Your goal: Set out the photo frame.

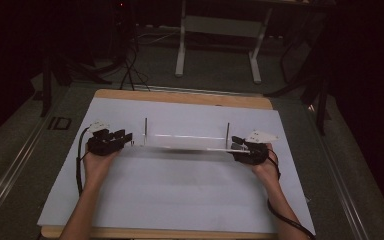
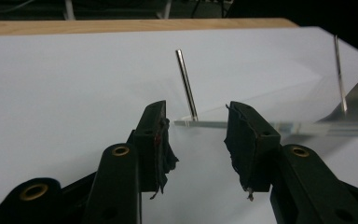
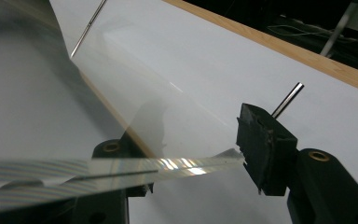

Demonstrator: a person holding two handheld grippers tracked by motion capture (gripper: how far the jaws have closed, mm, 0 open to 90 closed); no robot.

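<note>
left claw (image 1: pixel 128 138) sits at the left end of the clear flat acrylic plate (image 1: pixel 185 141), its jaws standing half apart with nothing between them. the plate lies just to its right, long axis running left to right across the white paper-covered worktop (image 1: pixel 180 195), with two thin upright metal rods (image 1: pixel 145 131) standing at its far corners. over on the right, the right claw (image 1: pixel 237 143) looks closed on a clear plastic strip (image 1: pixel 220 149) that stretches leftward along the plate's near edge, though i can't tell whether the pads truly press it. the left hand is the nearer one to the strip's free left end.

the left gripper view looks straight along the plate's edge (image 2: pixel 242 125), level with the gap between the fingertips (image 2: pixel 154 126). the right gripper view gives the strip (image 3: pixel 121 168) lying across its jaws, shimmering with rainbow glare.
</note>
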